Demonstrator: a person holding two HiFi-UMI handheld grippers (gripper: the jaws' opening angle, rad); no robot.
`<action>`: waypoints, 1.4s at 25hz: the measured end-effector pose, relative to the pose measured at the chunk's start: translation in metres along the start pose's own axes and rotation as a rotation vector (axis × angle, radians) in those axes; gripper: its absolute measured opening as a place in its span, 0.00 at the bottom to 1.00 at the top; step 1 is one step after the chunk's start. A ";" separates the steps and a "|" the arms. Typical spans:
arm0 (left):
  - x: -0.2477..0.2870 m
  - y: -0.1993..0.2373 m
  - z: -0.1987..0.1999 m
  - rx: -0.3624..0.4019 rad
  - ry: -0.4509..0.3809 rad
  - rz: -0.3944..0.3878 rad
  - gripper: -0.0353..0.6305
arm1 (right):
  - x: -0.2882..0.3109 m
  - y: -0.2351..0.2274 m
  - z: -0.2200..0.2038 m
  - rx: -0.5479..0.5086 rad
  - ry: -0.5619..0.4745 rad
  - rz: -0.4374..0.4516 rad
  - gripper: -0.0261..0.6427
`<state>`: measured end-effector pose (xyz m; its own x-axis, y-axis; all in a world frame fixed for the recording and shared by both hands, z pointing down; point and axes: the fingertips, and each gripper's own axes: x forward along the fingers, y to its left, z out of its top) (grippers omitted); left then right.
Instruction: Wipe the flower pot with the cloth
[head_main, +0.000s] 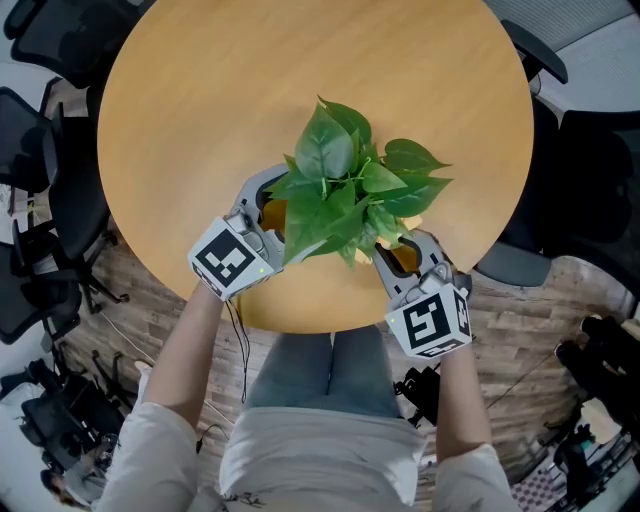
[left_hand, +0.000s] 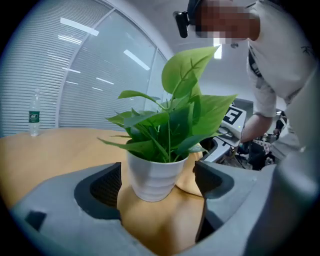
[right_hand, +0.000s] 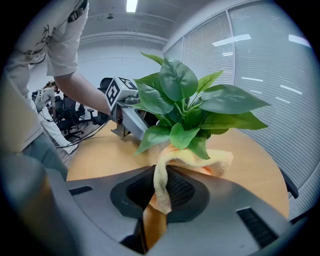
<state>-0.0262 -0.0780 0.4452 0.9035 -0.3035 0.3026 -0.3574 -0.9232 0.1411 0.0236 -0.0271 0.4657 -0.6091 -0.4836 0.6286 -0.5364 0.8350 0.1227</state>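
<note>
At the far left, dark office chairs (head_main: 40, 170) stand beside the round wooden tabletop (head_main: 200, 100), and the left gripper view catches a clear water bottle (left_hand: 34, 115) upright on its far side. The left tool (head_main: 270, 210) lies low on the tabletop with its jaws spread wide. The white ribbed flower pot (left_hand: 155, 175) stands upright between them, close against the left pad with a clear gap at the right pad; whether the left pad touches the pot cannot be told. The pot sits near the tabletop edge closest to the person. From above, the broad green leaves of its plant (head_main: 345, 180) cover it completely. To the right of the plant, the right tool (head_main: 403, 255) points in at the pot from the opposite side. Its jaws are pressed together on a strip of the yellow-orange cloth (right_hand: 162, 187). From that pinch the cloth rises and drapes forward under the lower leaves, bunched up against the pot's side. The two tools face each other across the plant.
</note>
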 end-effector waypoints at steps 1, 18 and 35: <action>0.002 0.000 0.002 0.021 0.005 -0.036 0.73 | 0.000 0.000 0.000 0.000 0.001 0.001 0.11; 0.018 0.002 0.010 0.067 0.020 -0.217 0.74 | -0.006 -0.011 -0.005 0.010 0.026 -0.033 0.11; 0.018 0.003 0.010 0.052 0.024 -0.202 0.74 | 0.006 -0.075 0.011 -0.141 0.022 -0.099 0.11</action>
<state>-0.0088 -0.0881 0.4412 0.9494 -0.1054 0.2959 -0.1559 -0.9759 0.1527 0.0533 -0.0955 0.4521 -0.5434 -0.5608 0.6246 -0.5050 0.8128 0.2904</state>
